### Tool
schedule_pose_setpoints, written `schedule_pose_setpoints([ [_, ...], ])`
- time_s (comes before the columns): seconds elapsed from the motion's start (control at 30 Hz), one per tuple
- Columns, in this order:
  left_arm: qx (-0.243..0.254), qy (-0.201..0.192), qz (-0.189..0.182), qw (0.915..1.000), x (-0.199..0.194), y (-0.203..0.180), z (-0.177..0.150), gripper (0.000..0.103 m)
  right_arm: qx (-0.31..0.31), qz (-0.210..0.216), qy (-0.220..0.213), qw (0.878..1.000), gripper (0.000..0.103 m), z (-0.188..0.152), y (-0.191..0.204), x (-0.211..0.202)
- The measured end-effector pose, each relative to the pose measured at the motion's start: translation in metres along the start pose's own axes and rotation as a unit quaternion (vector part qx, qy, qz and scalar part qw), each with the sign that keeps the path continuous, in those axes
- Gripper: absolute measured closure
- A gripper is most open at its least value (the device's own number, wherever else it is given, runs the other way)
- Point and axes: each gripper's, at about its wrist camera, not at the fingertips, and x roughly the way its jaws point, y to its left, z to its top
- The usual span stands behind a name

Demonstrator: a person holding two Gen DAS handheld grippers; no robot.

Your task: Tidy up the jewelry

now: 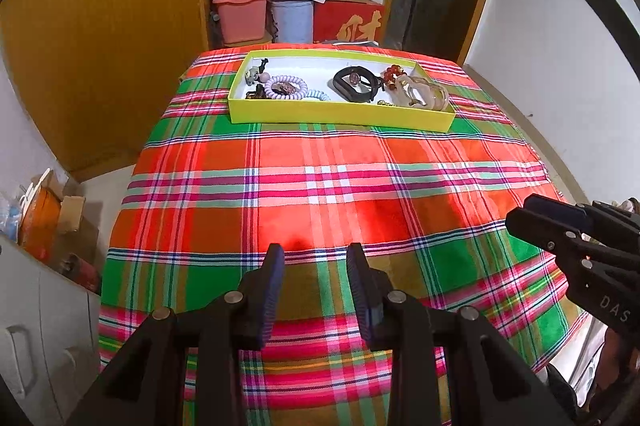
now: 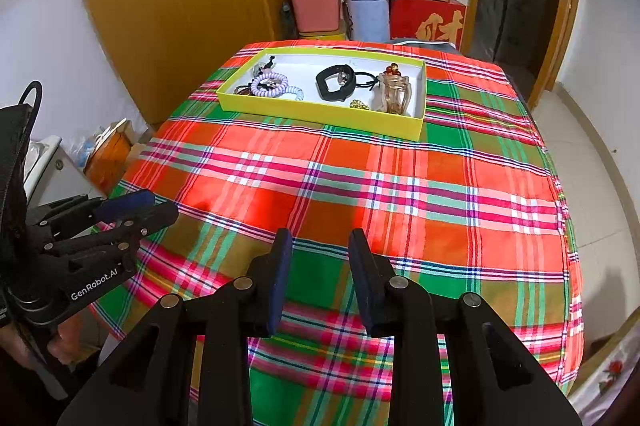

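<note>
Lying crosswise well beyond both grippers, the yellow tray (image 2: 320, 116) of jewelry (image 2: 335, 83) sits at the surface's far end, left gripper (image 1: 315, 258) and right gripper (image 2: 320, 244) both part-open, empty, about equally distant.

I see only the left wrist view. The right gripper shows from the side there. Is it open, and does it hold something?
Observer: The right gripper is open and holds nothing; it is above the cloth, short of the tray.
Operator: Does my left gripper show in that view?
Observer: Yes, the left gripper is at the left edge, by the table corner; its side reads GenRobot.AI.
</note>
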Motion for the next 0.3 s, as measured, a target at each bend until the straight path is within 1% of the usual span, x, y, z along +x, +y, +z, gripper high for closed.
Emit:
schedule_pose_setpoints([
  [0.3,0.002,0.002,-0.007,1.0,0.0005,-0.0003,-0.0003,0.071,0.0,0.0,0.0,1.0,0.073,-0.0006,-0.0003,0.0001],
])
